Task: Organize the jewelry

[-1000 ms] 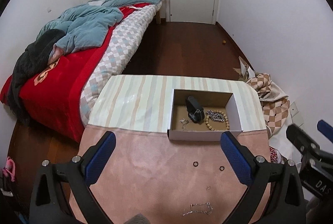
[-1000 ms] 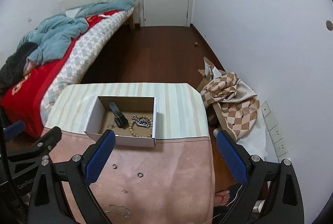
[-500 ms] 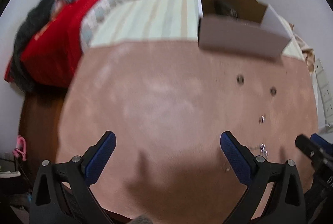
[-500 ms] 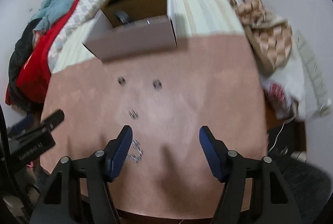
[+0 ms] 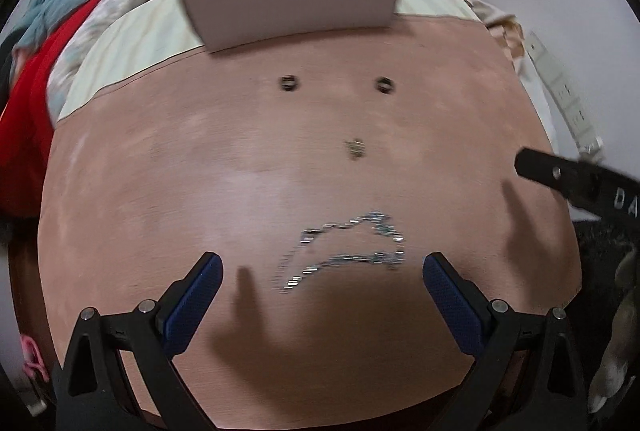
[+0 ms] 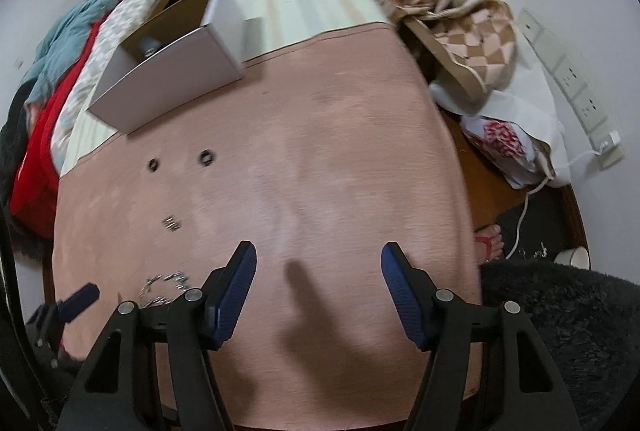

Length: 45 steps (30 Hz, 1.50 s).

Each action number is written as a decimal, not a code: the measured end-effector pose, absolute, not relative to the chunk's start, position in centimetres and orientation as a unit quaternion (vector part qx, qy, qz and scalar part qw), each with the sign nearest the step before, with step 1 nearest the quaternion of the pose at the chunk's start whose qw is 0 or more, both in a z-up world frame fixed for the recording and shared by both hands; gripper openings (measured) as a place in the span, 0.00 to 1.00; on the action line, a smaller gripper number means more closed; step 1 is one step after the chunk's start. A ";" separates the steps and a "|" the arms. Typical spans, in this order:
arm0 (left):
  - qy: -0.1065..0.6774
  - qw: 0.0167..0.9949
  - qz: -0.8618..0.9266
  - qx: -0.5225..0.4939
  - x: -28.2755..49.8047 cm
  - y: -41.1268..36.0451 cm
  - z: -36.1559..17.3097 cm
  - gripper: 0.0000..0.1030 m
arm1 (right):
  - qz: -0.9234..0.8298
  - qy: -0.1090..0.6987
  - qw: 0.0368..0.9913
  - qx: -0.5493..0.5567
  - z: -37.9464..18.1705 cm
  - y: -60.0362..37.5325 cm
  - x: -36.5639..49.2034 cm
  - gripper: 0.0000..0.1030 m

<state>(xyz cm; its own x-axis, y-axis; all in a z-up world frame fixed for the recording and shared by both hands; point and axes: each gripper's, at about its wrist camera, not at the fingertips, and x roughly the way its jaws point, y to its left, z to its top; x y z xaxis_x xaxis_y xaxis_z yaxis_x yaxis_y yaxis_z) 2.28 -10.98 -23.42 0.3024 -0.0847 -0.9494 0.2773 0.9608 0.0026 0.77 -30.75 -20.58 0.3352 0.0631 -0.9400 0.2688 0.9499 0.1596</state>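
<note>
Blue-padded, my left claw (image 5: pixel 322 281) is hanging released and empty over the pink cloth of the tabletop (image 5: pixel 160 191), pointing steeply down. A silver chain (image 5: pixel 344 249) is lying in a loose loop on the cloth just ahead of my fingertips, roughly between them but touched by neither pad. Beyond it a small silver trinket (image 5: pixel 355 147) is resting alone, too blurred to name, and farther on two dark rings (image 5: pixel 289 83) are sitting side by side, well apart from each other. Past the rings, an open white cardboard box (image 5: pixel 296 7) is standing where the pink cloth is giving way to a striped one; its contents are mostly hidden behind the near wall.

My right claw (image 6: pixel 318 289) is also hovering over bare pink cloth, jaws spread and gripping nothing, with the chain (image 6: pixel 164 281) off to its left side. The box (image 6: pixel 172 71) is sitting far ahead to the left. A bed (image 6: pixel 80 43) with red and teal bedding is lying beyond the tabletop, and a checked bag (image 6: pixel 460 27) is slumping against the wall on the right.
</note>
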 end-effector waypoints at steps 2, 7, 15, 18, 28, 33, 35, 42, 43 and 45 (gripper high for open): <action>0.577 0.802 -0.121 0.091 2.1 -11.9 -23.7 0.96 | -0.074 0.573 0.802 0.151 -20.8 -31.6 0.7 0.65; 0.570 0.805 -0.129 0.106 2.8 -13.1 -24.4 0.67 | -0.083 0.575 0.798 0.157 -21.3 -33.0 0.6 0.65; 0.561 0.808 -0.151 0.097 3.5 -13.4 -23.7 0.10 | -0.086 0.573 0.797 0.171 -21.6 -33.8 0.5 0.65; 0.565 0.810 -0.142 0.064 4.0 -12.3 -23.5 0.05 | -0.084 0.568 0.799 0.179 -21.2 -33.8 0.4 0.65; 0.550 0.831 -0.077 -0.028 7.0 -3.9 -20.1 0.05 | -0.019 0.561 0.803 0.197 -20.4 -31.3 1.6 0.65; 0.541 0.837 -0.062 -0.046 7.6 -1.8 -19.1 0.05 | 0.037 0.551 0.813 0.182 -19.9 -27.7 3.2 0.63; 0.541 0.838 -0.059 -0.047 7.7 -1.6 -19.2 0.04 | 0.058 0.546 0.818 0.171 -19.8 -26.0 3.9 0.57; 0.546 0.834 -0.052 -0.052 7.8 -0.5 -19.7 0.00 | 0.091 0.548 0.825 0.101 -21.4 -20.7 5.4 0.53; 0.547 0.834 -0.051 -0.054 7.7 -0.4 -19.7 0.00 | 0.091 0.552 0.824 0.091 -21.8 -20.1 5.5 0.51; 0.547 0.833 -0.049 -0.060 7.7 0.0 -19.7 0.00 | 0.089 0.551 0.827 0.074 -22.4 -19.4 5.5 0.46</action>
<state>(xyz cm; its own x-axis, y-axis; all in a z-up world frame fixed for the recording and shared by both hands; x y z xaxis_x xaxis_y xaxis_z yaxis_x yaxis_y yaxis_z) 7.66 0.02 -19.72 0.3966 -0.1484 -0.9059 0.0162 0.9878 -0.1547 5.46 -19.45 -22.41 0.3773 0.2296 -0.8972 -0.0660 0.9730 0.2212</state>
